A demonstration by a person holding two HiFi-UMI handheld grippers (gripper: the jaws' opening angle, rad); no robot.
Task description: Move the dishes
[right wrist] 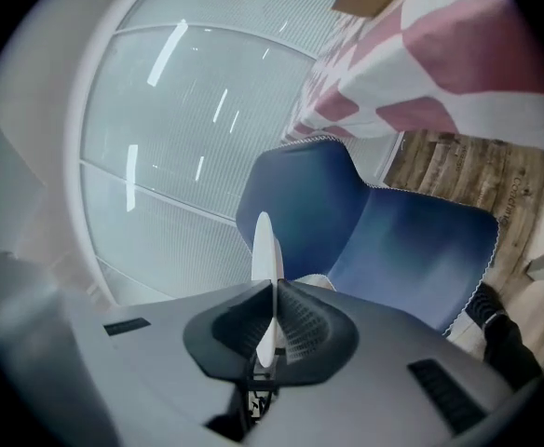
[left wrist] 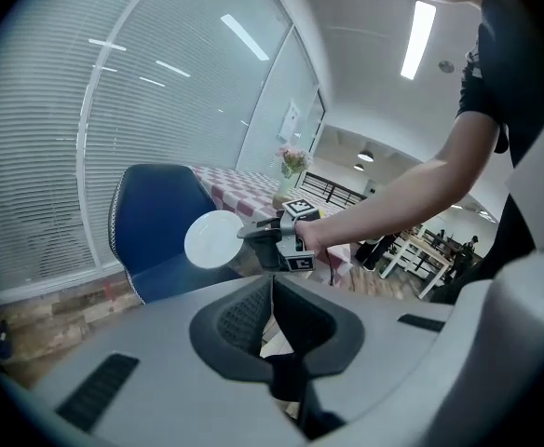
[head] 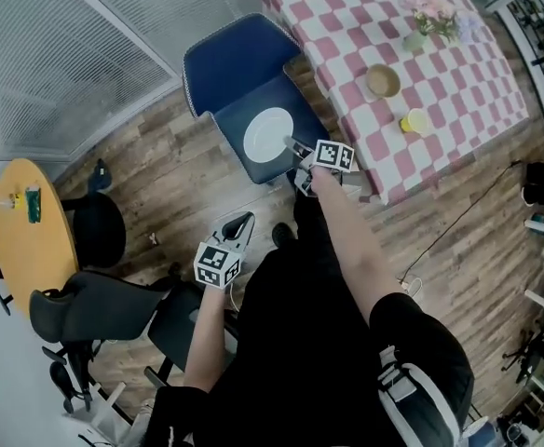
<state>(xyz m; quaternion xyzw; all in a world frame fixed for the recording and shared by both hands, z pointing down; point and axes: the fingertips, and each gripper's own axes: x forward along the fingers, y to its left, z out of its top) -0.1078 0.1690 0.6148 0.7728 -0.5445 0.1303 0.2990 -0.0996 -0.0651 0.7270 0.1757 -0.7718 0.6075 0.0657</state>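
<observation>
Floor: wood-look planks (head: pixel 160 175), running under all the furniture.
Wall side: pale slatted blinds (head: pixel 67 54) along the upper left of the head view; the left gripper view shows them as a tall curved window wall, with strip lights on the ceiling.
Dining table: covered with a pink-and-white checked cloth (head: pixel 468 82) that hangs over the near edge, at the upper right of the head view.
On the cloth: a tan bowl (head: pixel 382 81), a yellow cup (head: pixel 414 121) near the table edge, and a small vase of flowers (head: pixel 430 21) farther back, all apart from one another.
Blue chair (head: pixel 225 63): a shell seat with white edge stitching, just beside the hanging cloth.
Other furniture: a round yellow table (head: pixel 30 240) at the left edge and a black chair (head: pixel 95 310) below it.
Plate (head: pixel 268 134): plain white, round and bare, with a shallow rim. It is held in the air over the blue chair's seat and appears clear of it. It is seen edge-on and upright in the right gripper view, and face-on in the left gripper view.
Right gripper (head: pixel 300 152): pads pinch the plate's near rim from both faces, at the end of an outstretched arm.
Left gripper (head: pixel 239 223): pads pressed together with nothing between them, lower and nearer the person's body, well apart from the plate and pointing toward it.
</observation>
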